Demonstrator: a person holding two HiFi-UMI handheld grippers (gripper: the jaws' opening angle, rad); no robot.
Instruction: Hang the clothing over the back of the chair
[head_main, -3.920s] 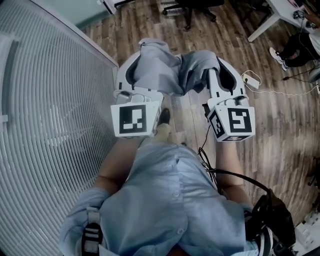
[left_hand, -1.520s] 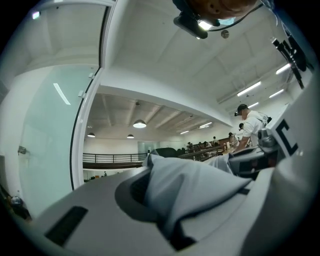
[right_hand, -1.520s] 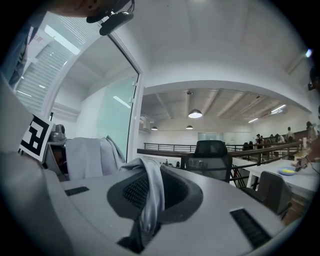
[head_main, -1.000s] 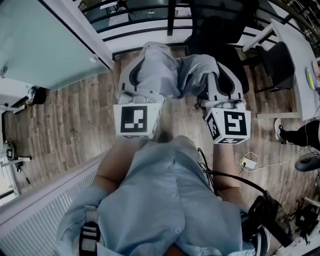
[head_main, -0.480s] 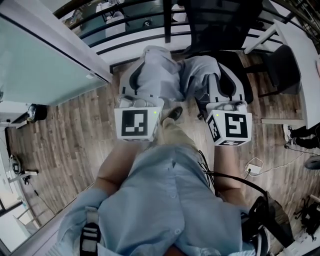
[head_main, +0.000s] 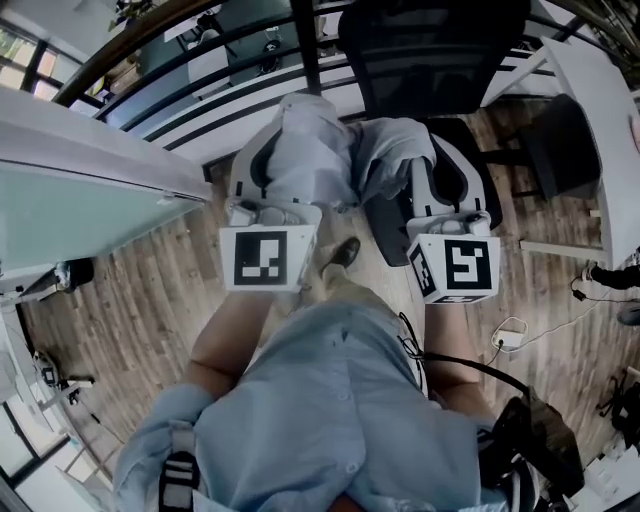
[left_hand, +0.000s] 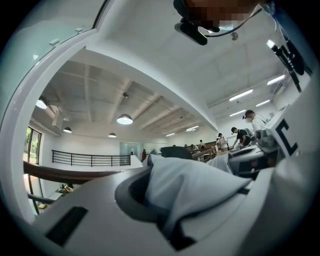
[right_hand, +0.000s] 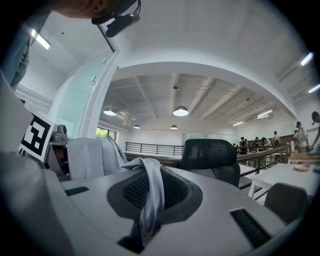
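Grey clothing (head_main: 390, 150), perhaps 1; 2 grippers (head_main: 292, 165) (head_main: 447, 165)

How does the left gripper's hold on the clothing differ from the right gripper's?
The left gripper pinches a thick bunch of the clothing; the right gripper pinches a thin strip. From above, the right gripper overlaps the seat of the chair, the left gripper the floor. Both are shut on it.

Left hand-held gripper (head_main: 290, 142) and right hand-held gripper (head_main: 440, 150): held forward, level, side by side, marker cubes toward torso. Jaws of each closed, pinching light grey fabric garment (head_main: 320, 150). Bare forearms (head_main: 228, 335) extended ahead.
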